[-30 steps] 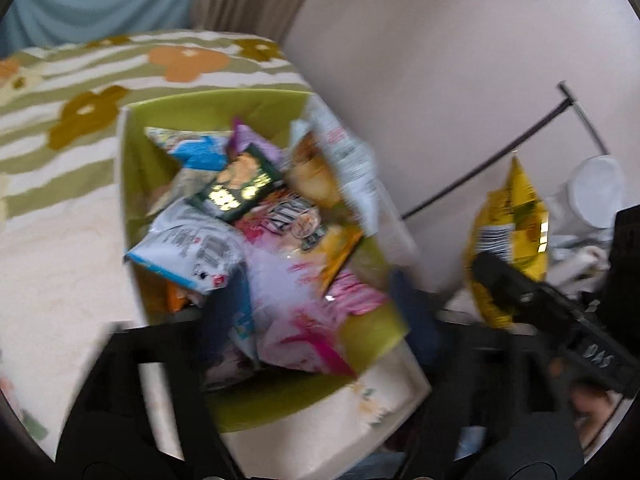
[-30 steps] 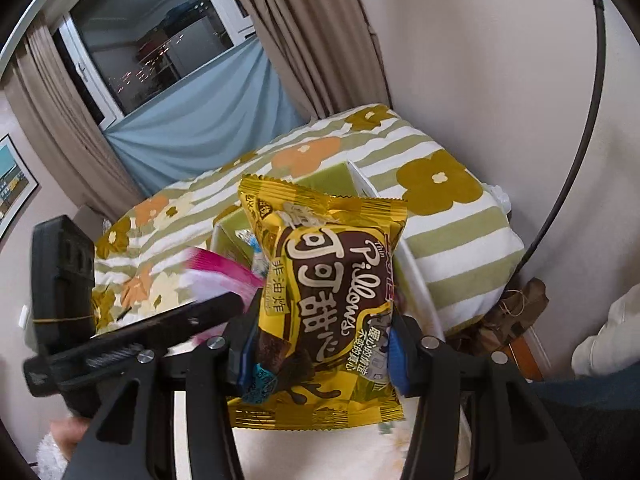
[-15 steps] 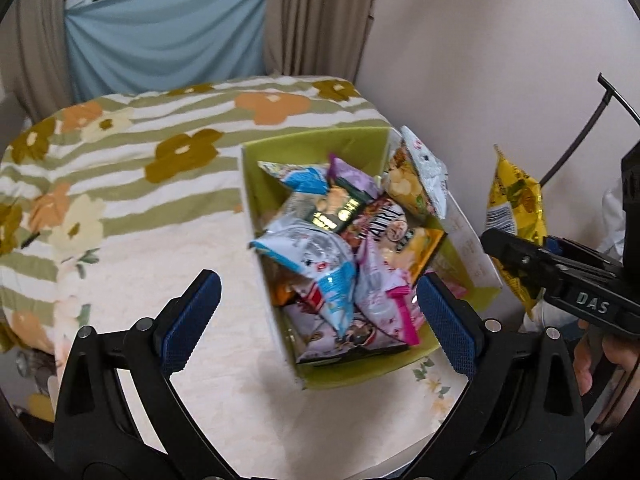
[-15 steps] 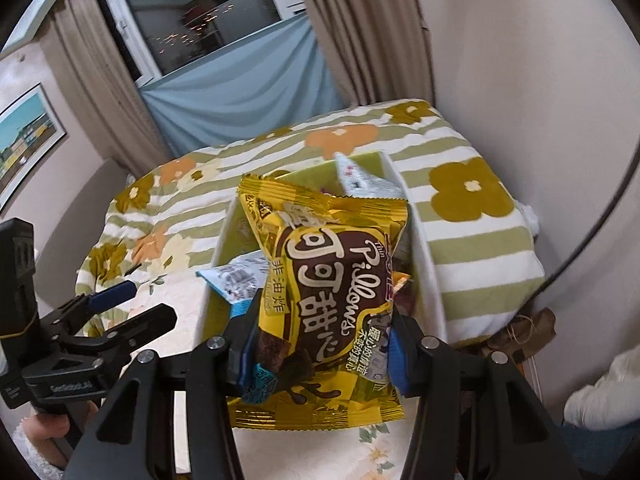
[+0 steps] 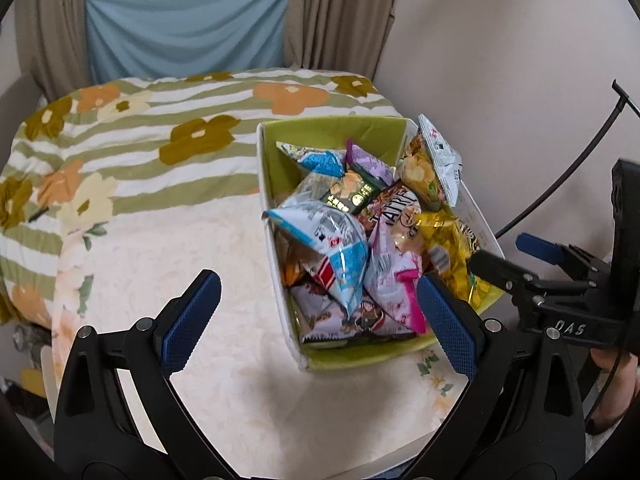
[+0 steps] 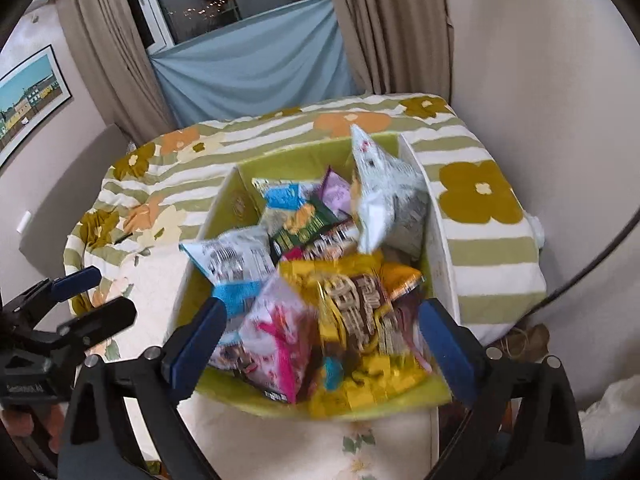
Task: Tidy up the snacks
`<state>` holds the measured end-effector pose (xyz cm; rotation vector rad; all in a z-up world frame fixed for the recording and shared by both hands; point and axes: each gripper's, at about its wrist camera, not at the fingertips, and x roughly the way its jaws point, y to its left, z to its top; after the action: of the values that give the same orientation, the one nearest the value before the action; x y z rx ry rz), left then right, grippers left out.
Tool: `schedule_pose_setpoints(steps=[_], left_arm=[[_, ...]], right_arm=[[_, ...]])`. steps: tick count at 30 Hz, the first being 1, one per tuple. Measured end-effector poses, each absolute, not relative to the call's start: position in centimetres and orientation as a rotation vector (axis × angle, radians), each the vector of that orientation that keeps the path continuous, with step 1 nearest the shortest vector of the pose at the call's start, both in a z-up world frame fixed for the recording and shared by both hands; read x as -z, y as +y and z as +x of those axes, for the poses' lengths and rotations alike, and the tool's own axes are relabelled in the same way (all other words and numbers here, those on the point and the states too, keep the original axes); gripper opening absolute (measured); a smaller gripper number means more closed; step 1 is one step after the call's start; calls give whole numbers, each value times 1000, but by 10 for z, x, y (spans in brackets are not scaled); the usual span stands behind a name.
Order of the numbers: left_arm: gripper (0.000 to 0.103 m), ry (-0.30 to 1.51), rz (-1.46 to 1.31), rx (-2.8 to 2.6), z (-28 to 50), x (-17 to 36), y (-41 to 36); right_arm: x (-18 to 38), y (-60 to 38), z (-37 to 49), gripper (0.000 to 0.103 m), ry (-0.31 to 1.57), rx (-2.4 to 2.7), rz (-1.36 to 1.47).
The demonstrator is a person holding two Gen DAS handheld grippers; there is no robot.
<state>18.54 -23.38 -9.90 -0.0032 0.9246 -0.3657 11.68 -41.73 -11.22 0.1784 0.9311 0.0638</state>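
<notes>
A green box (image 5: 328, 126) (image 6: 236, 200) heaped with several snack bags stands on the cream cloth. A yellow and brown bag (image 6: 352, 312) (image 5: 452, 248) lies blurred on the near end of the heap, loose between the fingers of my right gripper (image 6: 322, 308) (image 5: 516, 256). Those jaws are opening and the pads do not touch the bag. My left gripper (image 5: 316, 282) (image 6: 96, 300) stands open and holds nothing, hanging over the box's near left corner. A pale blue bag (image 5: 328, 240) and a pink bag (image 6: 276, 332) lie on top beside the yellow one.
A striped flowered blanket (image 5: 160, 136) covers the bed behind the box. The wall (image 5: 500, 60) is close on the right, with a thin black curved rod (image 5: 568, 172) in front of it. Curtains (image 6: 120, 48) and a window are at the back.
My right gripper has opened and let go of the yellow bag, which has dropped onto the heap in the box. My left gripper has drawn back from the box.
</notes>
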Motion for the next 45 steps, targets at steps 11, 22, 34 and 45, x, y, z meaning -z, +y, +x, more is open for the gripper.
schedule_pose_setpoints(steps=[11, 22, 34, 45], left_arm=[[98, 757, 3, 279, 136, 38, -179], [103, 550, 14, 175, 39, -22, -100], [103, 523, 56, 135, -11, -20, -76], [103, 532, 48, 137, -11, -18, -76]], right_arm=[[51, -389, 68, 96, 800, -16, 118], [-14, -321, 1, 96, 640, -14, 53], [-10, -287, -42, 102, 635, 24, 55], [-9, -280, -49, 102, 631, 35, 40]])
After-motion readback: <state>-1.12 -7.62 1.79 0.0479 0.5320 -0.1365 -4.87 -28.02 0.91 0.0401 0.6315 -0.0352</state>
